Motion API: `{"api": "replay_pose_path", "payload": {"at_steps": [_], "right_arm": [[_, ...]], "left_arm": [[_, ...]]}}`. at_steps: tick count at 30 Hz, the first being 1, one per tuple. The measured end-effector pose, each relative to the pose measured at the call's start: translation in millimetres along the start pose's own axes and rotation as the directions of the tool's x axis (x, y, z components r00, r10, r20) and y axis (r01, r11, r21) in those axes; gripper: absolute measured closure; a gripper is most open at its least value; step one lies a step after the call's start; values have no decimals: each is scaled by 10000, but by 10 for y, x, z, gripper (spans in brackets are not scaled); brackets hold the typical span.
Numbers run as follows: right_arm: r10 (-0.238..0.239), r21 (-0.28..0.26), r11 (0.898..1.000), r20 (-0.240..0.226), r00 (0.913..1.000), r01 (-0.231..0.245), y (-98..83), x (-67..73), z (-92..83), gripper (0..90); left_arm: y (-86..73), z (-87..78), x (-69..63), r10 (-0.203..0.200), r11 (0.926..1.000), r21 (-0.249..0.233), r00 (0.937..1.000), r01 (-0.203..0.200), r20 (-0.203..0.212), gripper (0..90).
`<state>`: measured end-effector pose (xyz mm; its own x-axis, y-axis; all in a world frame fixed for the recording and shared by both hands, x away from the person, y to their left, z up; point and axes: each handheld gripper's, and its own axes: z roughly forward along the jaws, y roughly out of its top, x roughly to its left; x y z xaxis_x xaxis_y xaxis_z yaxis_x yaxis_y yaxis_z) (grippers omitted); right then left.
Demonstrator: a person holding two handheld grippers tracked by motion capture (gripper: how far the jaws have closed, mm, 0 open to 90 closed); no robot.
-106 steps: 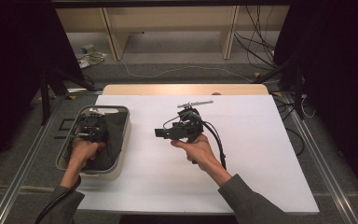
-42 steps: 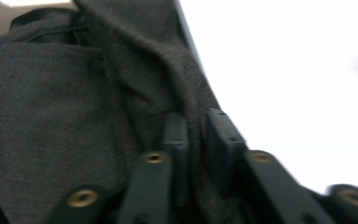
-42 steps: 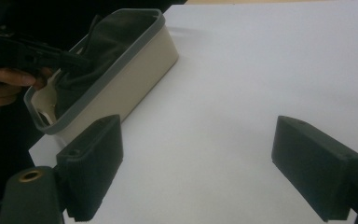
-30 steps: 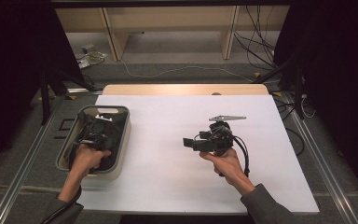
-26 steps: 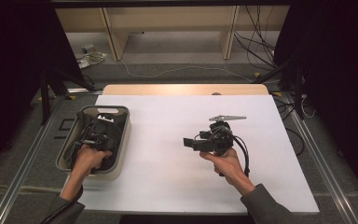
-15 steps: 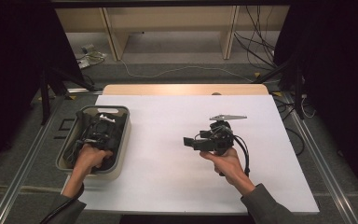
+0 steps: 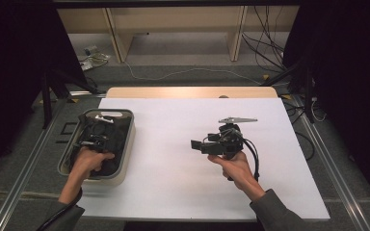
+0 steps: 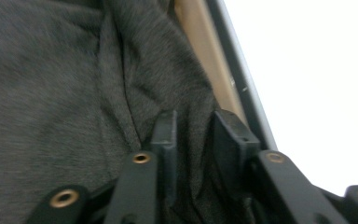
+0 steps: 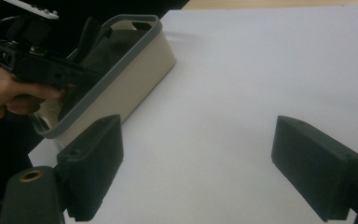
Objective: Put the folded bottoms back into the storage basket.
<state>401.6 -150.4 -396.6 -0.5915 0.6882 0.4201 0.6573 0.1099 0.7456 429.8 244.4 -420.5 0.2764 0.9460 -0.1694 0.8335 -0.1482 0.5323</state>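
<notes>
The left hand-held gripper (image 7: 98, 139) is inside the grey-rimmed beige bin (image 7: 126, 144), which sits on the white worktop (image 7: 173, 183) at about 9 o'clock from the worktop centre in the high view. In the left gripper view the two black jaws stand a narrow gap apart, and a fold of dark grey cloth (image 8: 74, 93) rises between them. The jaws have just been opening. The fold lies against the inner face of each jaw, but whether the pads press on it cannot be told. The beige wall and grey rim of the bin run up the frame at 1 o'clock from the jaws.

The cloth lies in the bin and covers most of its inside. The person's left hand (image 7: 89, 161) grips the tool body over the near end of the bin.

The right hand-held gripper (image 7: 198, 144) is held above the worktop, well apart from the bin, at about 3 o'clock from the worktop centre, with its jaws pointing toward the bin. In the right gripper view its jaws are wide apart with bare worktop between them. The bin stands at 10 o'clock there.
</notes>
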Motion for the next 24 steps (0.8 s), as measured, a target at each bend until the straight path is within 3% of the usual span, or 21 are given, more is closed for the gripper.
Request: {"api": "replay_pose_path", "payload": {"at_steps": [5,8,22,24], "right_arm": [[-7,-77,10000,23,10000,8,11,-4,-22,174],[24,-115,9999,7,10000,-24,16,6,-33,173],[-81,-289,9995,16,10000,82,31,20,-70,174],[-126,-345,9993,21,9999,127,33,20,-72,174]], "left_arm": [[34,-115,-4,39,9992,-402,9998,-46,-172,588],[49,-167,7,-125,9977,-668,9999,124,-7,537],[94,-252,-101,13,9897,-1433,9997,23,251,344],[102,-265,-131,123,9872,-1593,9984,-34,548,317]]}}
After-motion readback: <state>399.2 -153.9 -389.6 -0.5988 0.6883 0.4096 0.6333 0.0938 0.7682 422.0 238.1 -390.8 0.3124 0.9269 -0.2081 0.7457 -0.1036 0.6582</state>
